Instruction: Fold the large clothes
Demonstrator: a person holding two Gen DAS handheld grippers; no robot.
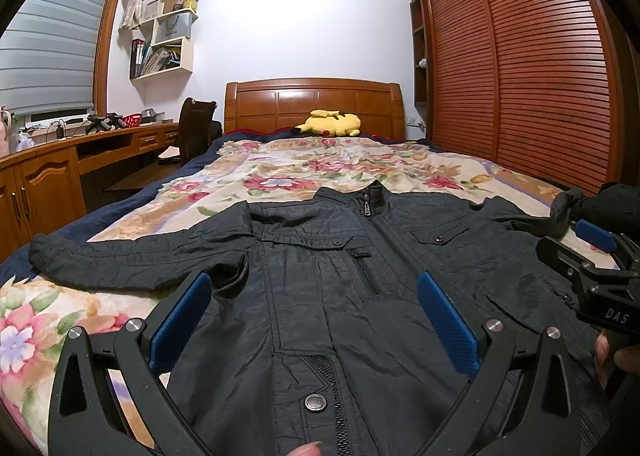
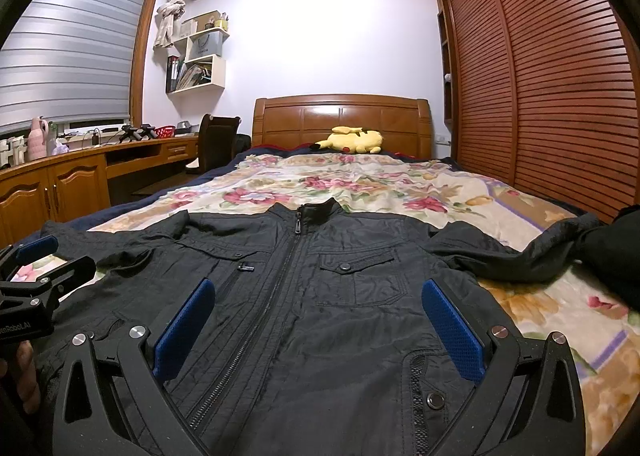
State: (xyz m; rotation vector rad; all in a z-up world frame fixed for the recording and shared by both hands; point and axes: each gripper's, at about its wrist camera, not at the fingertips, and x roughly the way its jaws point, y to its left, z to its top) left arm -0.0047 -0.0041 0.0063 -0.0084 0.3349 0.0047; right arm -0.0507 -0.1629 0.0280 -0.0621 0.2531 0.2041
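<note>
our left tongs [image 1: 314, 308] and right tongs [image 2: 318, 314] hover wide open over a zipped black jacket [image 2: 304, 296] spread flat on the floral bedspread [image 2: 360, 179].

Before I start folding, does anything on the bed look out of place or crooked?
Mostly not. The black jacket lies flat, front up and zipped, on the floral blanket. Only its right-side sleeve is bunched and wrinkled near the bed edge. A yellow plush toy lies by the headboard.
</note>
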